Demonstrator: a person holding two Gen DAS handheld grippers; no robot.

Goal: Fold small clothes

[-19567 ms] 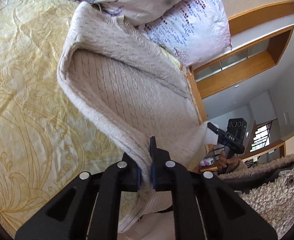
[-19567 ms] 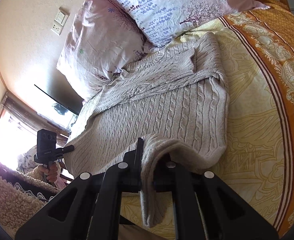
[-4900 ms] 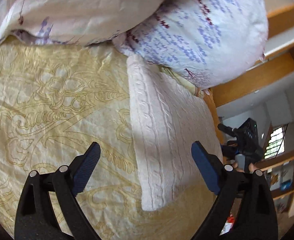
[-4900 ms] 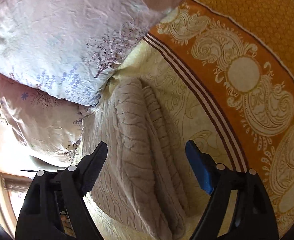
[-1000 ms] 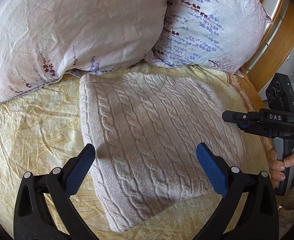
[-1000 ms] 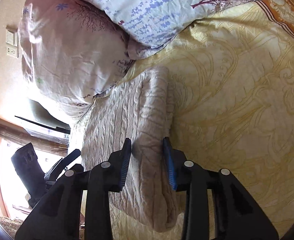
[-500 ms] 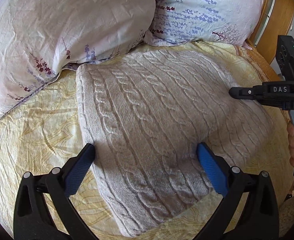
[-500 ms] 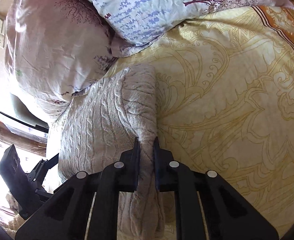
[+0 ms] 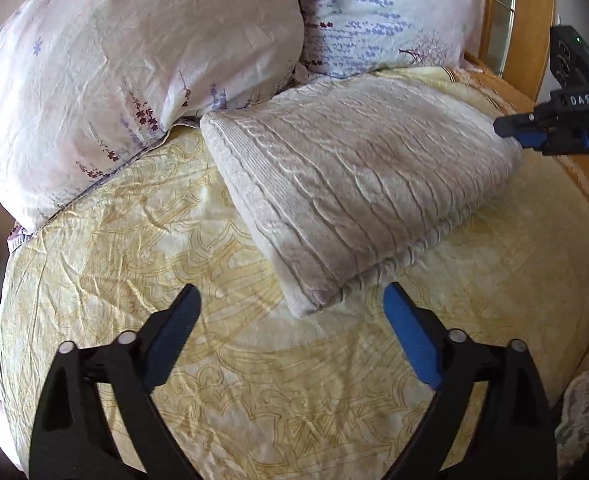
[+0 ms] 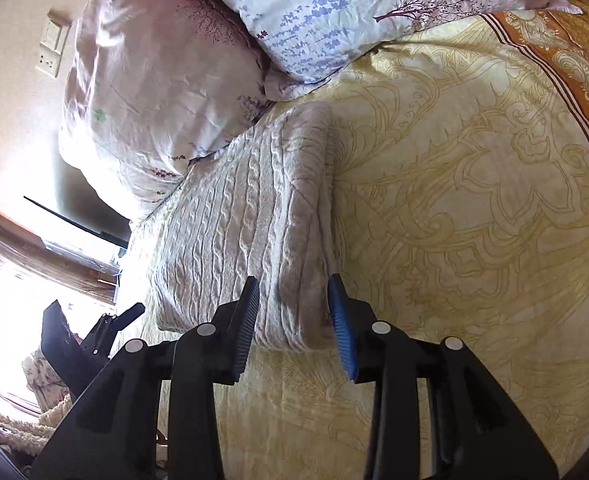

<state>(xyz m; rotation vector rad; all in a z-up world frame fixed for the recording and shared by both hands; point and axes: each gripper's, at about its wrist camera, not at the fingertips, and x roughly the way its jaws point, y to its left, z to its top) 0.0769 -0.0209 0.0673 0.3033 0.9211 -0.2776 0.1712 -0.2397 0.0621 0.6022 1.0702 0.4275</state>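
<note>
Folded sweater (image 9: 358,184) sits on the bed (image 9: 174,264) by the pillows (image 9: 134,80); my left hand-held gripper (image 9: 290,320) just narrowed, still wide and empty, right hand-held gripper (image 10: 294,312) just opened, loosely straddling its edge

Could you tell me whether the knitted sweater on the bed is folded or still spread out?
Folded. The sweater lies as a compact rectangle on the bedspread, with stacked layers showing along its near edge.

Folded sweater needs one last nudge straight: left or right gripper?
Right. The right gripper straddles the sweater's near edge, jaws just opened. The left gripper hangs open over bare bedspread, short of the corner.
</note>
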